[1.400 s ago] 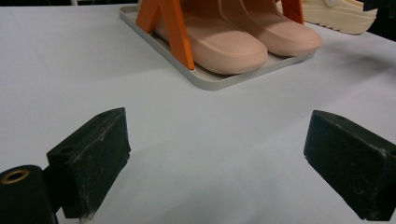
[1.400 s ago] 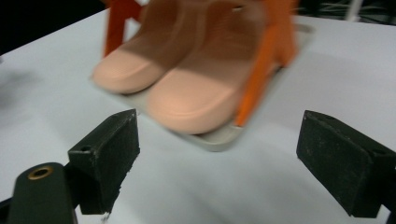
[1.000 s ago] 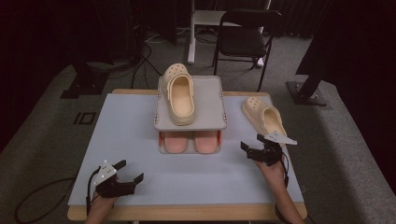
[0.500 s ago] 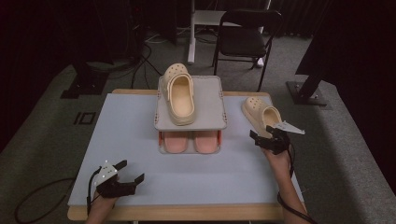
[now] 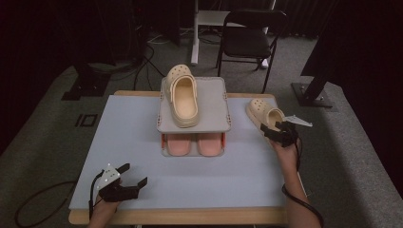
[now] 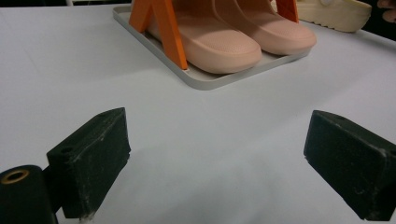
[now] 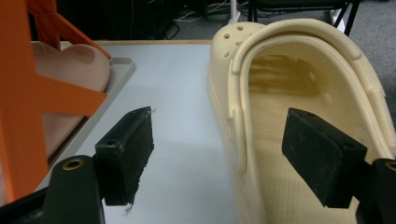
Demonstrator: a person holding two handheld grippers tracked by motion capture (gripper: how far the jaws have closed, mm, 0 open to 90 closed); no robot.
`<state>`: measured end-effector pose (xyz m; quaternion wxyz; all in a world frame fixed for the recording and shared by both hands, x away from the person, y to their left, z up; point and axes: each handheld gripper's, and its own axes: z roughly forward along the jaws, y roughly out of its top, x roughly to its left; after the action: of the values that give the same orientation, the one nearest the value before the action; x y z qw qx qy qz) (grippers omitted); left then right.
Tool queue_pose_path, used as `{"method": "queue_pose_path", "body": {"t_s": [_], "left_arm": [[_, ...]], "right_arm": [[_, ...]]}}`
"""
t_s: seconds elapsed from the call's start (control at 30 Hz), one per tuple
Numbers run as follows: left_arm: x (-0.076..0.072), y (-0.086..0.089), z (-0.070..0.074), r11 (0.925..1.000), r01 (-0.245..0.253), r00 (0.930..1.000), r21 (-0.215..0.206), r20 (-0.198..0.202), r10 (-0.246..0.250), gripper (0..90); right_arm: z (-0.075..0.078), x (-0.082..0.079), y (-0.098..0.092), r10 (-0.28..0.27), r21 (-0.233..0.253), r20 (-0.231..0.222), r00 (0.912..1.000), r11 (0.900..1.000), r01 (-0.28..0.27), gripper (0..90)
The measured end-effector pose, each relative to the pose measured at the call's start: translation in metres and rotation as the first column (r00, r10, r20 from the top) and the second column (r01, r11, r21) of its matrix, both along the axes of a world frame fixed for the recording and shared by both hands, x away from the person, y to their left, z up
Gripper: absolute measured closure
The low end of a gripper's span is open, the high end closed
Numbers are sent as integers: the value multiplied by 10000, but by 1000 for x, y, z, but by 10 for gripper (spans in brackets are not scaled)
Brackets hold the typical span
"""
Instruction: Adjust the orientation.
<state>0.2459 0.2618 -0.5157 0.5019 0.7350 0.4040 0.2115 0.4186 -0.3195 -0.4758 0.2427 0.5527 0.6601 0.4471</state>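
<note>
Since the earlier frames the right gripper (image 5: 277,130) has slid forward along the table's right edge, from beside the rack to the heel end of the loose cream clog (image 5: 264,113); the left gripper (image 5: 130,176) has stayed put at about seven o'clock on the pale blue tabletop (image 5: 128,123).

In the right gripper view its jaws stand wide apart and hold nothing: one blocky black pad sits inside the clog's (image 7: 299,116) open heel, over the pebbled footbed, the other outside the moulded side wall above bare table (whether either pad touches the foam I cannot tell). The clog lies at three o'clock, toe pointing away, smooth rubbery foam with round vent holes.

The left gripper (image 6: 224,158) is likewise spread wide and empty, facing the grey rack tray (image 6: 210,79) with its orange struts and two smooth pink slippers (image 6: 219,44). A second cream clog (image 5: 182,95) lies on the rack's flat top shelf (image 5: 214,102) at twelve o'clock.
</note>
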Motion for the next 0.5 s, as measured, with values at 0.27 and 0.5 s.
{"method": "queue_pose_path", "body": {"t_s": [0.27, 0.5], "left_arm": [[0, 0, 0, 10000, -13, 10000, 26, -10, 13, 68], [0, 1, 0, 10000, -22, 10000, -42, -15, 22, 68]], "right_arm": [[3, 19, 1, -227, -166, -185, 9996, 9996, 224, 288], [-2, 32, 1, -441, -346, -645, 9969, 9985, 419, 323]]}}
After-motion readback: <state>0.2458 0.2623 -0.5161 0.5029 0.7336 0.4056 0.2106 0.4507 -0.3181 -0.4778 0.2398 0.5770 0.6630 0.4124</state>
